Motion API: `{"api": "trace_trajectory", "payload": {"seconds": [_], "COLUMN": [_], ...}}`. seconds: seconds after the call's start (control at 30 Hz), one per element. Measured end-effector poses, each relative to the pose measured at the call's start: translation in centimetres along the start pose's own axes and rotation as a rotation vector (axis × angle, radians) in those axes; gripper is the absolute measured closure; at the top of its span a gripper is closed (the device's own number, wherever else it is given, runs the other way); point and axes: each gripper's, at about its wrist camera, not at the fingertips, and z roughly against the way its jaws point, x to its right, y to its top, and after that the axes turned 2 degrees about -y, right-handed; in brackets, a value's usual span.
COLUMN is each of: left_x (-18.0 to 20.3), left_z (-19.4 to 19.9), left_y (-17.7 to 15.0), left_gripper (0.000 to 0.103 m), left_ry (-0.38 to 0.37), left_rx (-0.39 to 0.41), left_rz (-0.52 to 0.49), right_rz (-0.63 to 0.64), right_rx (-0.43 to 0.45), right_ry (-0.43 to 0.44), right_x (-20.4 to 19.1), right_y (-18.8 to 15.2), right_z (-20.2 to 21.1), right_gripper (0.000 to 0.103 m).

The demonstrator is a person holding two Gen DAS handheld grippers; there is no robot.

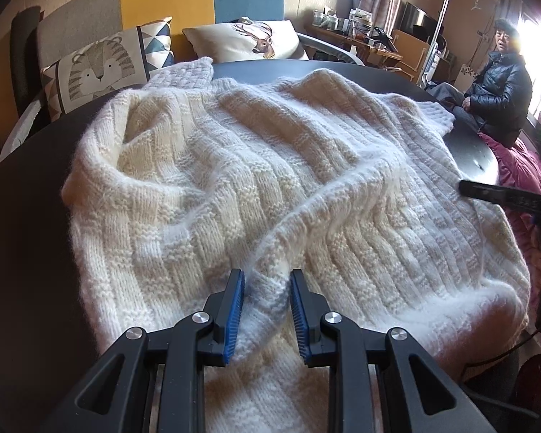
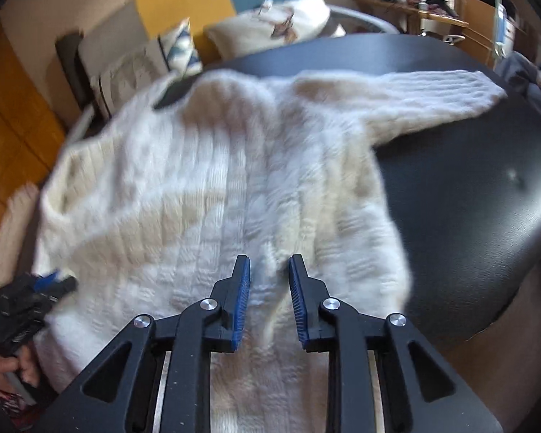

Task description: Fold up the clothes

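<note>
You've got the white knitted sweater [image 1: 256,180] spread across the dark round table [image 1: 29,252], lying straight ahead of both grippers and filling most of what each camera sees. Your left gripper [image 1: 267,285] points down at the near hem, and a raised fold of knit sits right between its blue pads [image 1: 234,310]; both pads press against the wool, so the gripper is clamped on the sweater, jaws a little apart around the bunched fabric. Ahead of it and off to its left the collar opening stands up in a soft ring, and a long ridge of fabric runs away from the gripper towards the far right.

Your right gripper [image 2: 269,285] also tilts down at the near edge of the sweater [image 2: 205,187], knit between its blue pads [image 2: 243,303]. That view is smeared with motion blur, and whether the pads are actually biting on the wool I cannot tell. One sleeve [image 2: 432,97] stretches out flat far ahead and to its right, over bare table [image 2: 469,216]. Low on the left you can see your other gripper [image 2: 36,292] at the sweater's edge, with fingers [image 2: 21,364] wrapped round the handle.

Beyond the table, past the left gripper, cushions [image 1: 101,68] lean on a sofa, and a seated person [image 1: 501,83] in a dark jacket is far off to its right.
</note>
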Motion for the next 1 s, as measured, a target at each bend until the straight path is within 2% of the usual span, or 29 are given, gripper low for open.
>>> {"api": "trace_trajectory", "payload": {"seconds": [0.03,0.07,0.13,0.23,0.43,0.5,0.6,0.67,0.77,0.87,1.0], "left_x": [0.1,0.2,0.4,0.4,-0.3,-0.6,-0.8,-0.8,-0.8,-1.1,-1.0], "left_z": [0.1,0.2,0.5,0.9,1.3,1.3,1.1,1.0,1.2,1.2,1.1], "left_y": [-0.2,-0.3,-0.7,-1.2,-1.3,-1.4,-1.5,-1.6,-1.7,-1.6,-1.6], "left_gripper": [0.078,0.078,0.078,0.078,0.078,0.078,0.078,0.078,0.078,0.078,0.078], "left_ry": [0.001,0.004,0.010,0.014,-0.020,-0.039,-0.045,-0.044,-0.044,-0.056,-0.067], "left_rx": [-0.002,-0.002,0.001,0.008,0.024,0.028,0.026,0.025,0.027,0.032,0.028], "left_rz": [-0.007,-0.015,-0.033,-0.048,-0.012,-0.001,-0.005,-0.016,-0.023,-0.008,0.016], "right_rz": [0.031,0.063,0.111,0.116,0.106,0.098,0.067,0.021,-0.053,-0.016,0.104], "right_rx": [0.011,0.021,0.036,0.059,0.105,0.080,-0.001,-0.003,0.088,0.184,0.185], "right_ry": [-0.023,-0.046,-0.077,-0.100,-0.149,-0.170,-0.164,-0.147,-0.133,-0.170,-0.098], "right_x": [-0.4,-0.9,-1.4,-1.0,0.5,1.0,1.5,1.7,1.7,0.1,-4.0], "right_y": [-0.1,-0.2,-0.2,-0.2,0.0,-0.1,-0.5,-0.4,0.6,1.9,3.7], "right_z": [-0.2,-0.4,-0.2,0.8,3.3,2.7,0.6,0.4,2.4,4.0,2.8], "right_gripper": [0.094,0.096,0.097,0.097,0.098,0.098,0.096,0.092,0.092,0.091,0.091]}}
